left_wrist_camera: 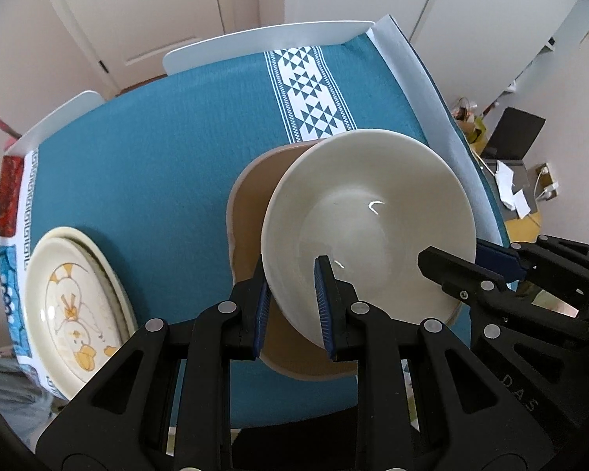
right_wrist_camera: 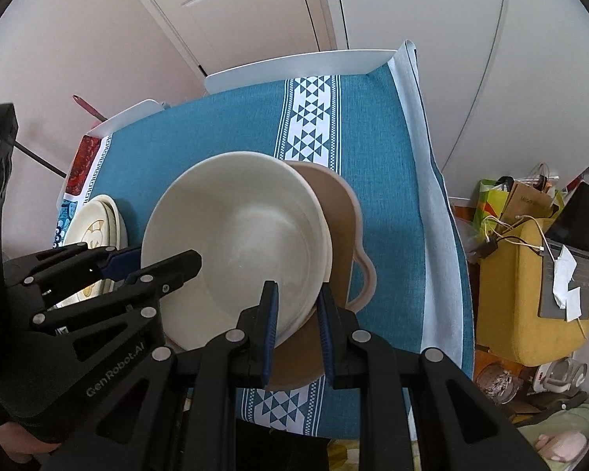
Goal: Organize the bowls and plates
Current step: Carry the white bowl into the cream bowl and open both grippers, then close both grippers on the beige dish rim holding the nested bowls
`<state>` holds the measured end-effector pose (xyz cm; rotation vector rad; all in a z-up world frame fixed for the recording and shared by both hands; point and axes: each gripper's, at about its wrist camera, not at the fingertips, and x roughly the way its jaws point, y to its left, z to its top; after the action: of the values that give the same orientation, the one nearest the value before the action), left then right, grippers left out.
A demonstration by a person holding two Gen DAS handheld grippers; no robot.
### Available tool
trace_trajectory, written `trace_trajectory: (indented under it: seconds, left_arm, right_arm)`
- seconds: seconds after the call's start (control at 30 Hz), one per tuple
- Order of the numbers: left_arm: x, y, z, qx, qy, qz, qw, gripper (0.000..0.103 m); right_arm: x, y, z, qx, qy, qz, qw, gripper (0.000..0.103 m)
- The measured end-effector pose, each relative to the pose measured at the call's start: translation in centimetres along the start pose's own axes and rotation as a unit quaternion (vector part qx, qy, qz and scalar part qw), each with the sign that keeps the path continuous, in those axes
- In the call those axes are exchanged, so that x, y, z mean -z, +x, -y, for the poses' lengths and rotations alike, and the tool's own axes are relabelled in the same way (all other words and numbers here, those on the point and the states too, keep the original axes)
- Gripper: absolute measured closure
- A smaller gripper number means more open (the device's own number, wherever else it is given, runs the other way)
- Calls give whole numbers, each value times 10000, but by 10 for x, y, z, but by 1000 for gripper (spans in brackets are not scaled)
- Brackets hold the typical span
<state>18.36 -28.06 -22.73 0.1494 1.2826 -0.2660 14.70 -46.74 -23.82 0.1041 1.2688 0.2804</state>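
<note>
At the centre of both views, my left gripper [left_wrist_camera: 294,298] and right gripper [right_wrist_camera: 296,316] each pinch opposite rims of the glossy cream ceramic bowl [left_wrist_camera: 369,219] above a tan handled dish [left_wrist_camera: 251,212]. Only the left view shows, lower left, the duck-printed cream plates [left_wrist_camera: 74,302] clearly.

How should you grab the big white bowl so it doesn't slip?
Grip the white bowl by its thin rim, one finger inside and one outside, since its body is far too wide for the jaws. Come from the near edge on two opposite sides, as the left gripper and right gripper do now. The brown dish beneath blocks any grip from under.
</note>
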Motion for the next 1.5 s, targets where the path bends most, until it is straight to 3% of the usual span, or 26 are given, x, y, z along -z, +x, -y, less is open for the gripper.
trace_trajectory:
  seconds: [0.27, 0.73, 0.93, 0.97, 1.03, 1.07, 1.1, 1.13, 1.17, 1.2, 1.4, 1.5]
  left_arm:
    - [0, 2, -2, -65, -49, -33, 10000, 84]
    - [1, -5, -10, 163, -206, -3, 9997, 84]
    - [-6, -59, -29, 160, -256, 666, 9973, 84]
    - [-6, -70, -34, 172, -269, 848, 9959, 82]
    - [-4, -90, -42, 114, -288, 1165, 9927, 66]
    - [-2, -97, -45, 63, -273, 1311, 9910, 37]
    - [-1, -103, -47, -9, -245, 1443, 9892, 4]
    - [2, -108, -50, -91, -194, 1609, 9867, 1]
    - [5, -113, -52, -147, -118, 1715, 9850, 0]
    - [6, -113, -54, -166, -47, 1691, 9855, 0]
    - [14, -85, -62, -111, 488, 920, 9945, 0]
    - [18, -62, -61, -66, 713, 490, 9962, 0]
  right_arm:
    - [-1, 1, -4, 67, -72, -71, 9999, 85]
    - [-5, -6, -4, 38, -66, -85, 9999, 85]
    - [-10, -46, -3, -128, -44, 389, 9992, 85]
    - [-11, -54, -3, -176, -53, 506, 9986, 85]
    - [-11, -71, -1, -217, -43, 784, 9967, 85]
    - [-11, -78, 1, -219, -9, 916, 9956, 82]
    - [-11, -83, 2, -227, 25, 995, 9948, 64]
    - [-10, -87, 5, -229, 66, 1053, 9942, 47]
    - [-8, -90, 8, -203, 109, 1127, 9934, 9]
    - [-6, -94, 10, -159, 111, 1201, 9926, 0]
    - [8, -87, 19, 564, -228, 612, 9963, 0]
    - [12, -72, 25, 536, -238, 271, 9979, 0]
